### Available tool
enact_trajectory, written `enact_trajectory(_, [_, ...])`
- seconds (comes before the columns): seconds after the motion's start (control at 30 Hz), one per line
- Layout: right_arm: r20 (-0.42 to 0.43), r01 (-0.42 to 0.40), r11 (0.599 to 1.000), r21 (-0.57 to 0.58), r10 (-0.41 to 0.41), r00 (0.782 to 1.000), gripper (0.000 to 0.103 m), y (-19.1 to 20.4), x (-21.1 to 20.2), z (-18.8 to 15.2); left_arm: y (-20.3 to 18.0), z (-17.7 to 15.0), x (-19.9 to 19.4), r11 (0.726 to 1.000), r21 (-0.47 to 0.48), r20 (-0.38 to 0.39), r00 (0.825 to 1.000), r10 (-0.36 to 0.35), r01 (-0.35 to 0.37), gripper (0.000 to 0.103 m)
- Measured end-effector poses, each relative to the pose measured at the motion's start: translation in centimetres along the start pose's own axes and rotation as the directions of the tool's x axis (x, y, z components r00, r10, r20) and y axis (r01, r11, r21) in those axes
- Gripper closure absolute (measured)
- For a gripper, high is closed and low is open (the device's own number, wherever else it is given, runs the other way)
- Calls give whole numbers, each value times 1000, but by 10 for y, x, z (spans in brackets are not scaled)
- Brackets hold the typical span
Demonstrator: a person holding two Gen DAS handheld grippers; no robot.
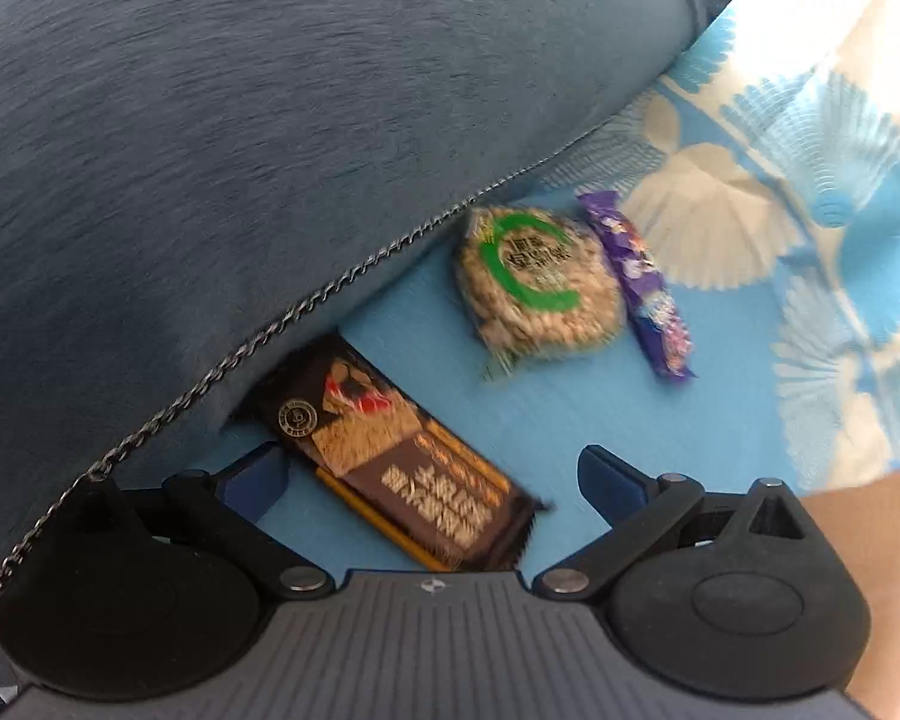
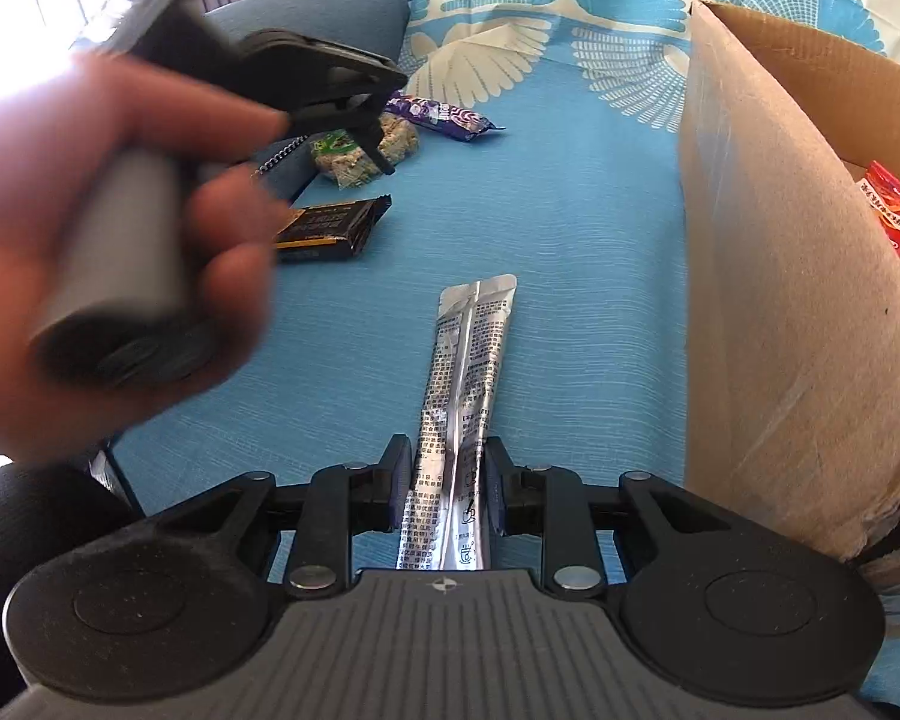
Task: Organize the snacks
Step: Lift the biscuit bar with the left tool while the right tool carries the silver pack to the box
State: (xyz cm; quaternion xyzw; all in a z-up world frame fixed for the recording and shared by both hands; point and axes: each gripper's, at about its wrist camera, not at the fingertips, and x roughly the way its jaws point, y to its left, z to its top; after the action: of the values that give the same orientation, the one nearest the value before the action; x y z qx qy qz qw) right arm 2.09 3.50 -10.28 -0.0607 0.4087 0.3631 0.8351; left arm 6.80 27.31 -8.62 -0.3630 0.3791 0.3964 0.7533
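Note:
In the left wrist view my left gripper [image 1: 432, 474] is open wide, its blue pads either side of a dark brown snack bar [image 1: 402, 468] lying on the blue cloth; the pads do not touch it. Beyond it lie a round grain cake with a green ring [image 1: 534, 282] and a purple bar [image 1: 636, 288]. In the right wrist view my right gripper [image 2: 449, 483] is shut on a long silver stick packet [image 2: 468, 360] that points forward over the cloth. The same brown bar [image 2: 330, 231], grain cake [image 2: 354, 159] and purple bar [image 2: 444, 117] show at the far left.
A tall cardboard box [image 2: 768, 300] stands at the right with a red packet [image 2: 891, 210] inside. A blue cushion [image 1: 270, 150] with a metal chain along its edge overhangs the brown bar's far end. A hand [image 2: 90, 240] holds the left gripper [image 2: 378, 144]. A patterned blue-and-white tablecloth [image 2: 570, 210] covers the surface.

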Motion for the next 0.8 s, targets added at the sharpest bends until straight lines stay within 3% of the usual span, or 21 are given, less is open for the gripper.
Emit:
enact_trajectory(0.07, [1,1,1000,-1,-1,1000,75,0,0,0,-9,1,4,997,58,22,998,58,-59,5])
enact_trajectory(0.17, [4,4,1000,-5,-4,1000,75,0,1,0,-15,-2,4,979,151,60,990,129,-136,23])
enact_trajectory(0.23, [8,10,1000,-12,-10,1000,75,2,2,-1,-13,-5,0,971,206,77,991,111,-125,39])
enact_trajectory(0.37, [17,23,999,-30,-22,1000,75,5,1,-4,-4,-12,-12,941,331,63,997,52,-70,58])
enact_trajectory(0.47, [23,33,999,-40,-32,999,77,8,1,-5,-1,-23,-24,886,463,21,1000,-8,-3,60])
enact_trajectory(0.67, [37,48,998,-49,-46,998,79,13,0,-5,10,-54,-47,711,687,-97,989,-112,148,60])
enact_trajectory(0.73, [45,51,997,-52,-49,998,79,15,-2,-5,19,-56,-55,695,686,-149,977,-154,214,60])
enact_trajectory(0.8, [49,57,997,-50,-55,997,79,15,-3,-5,26,-57,-59,704,665,-180,968,-174,250,60])
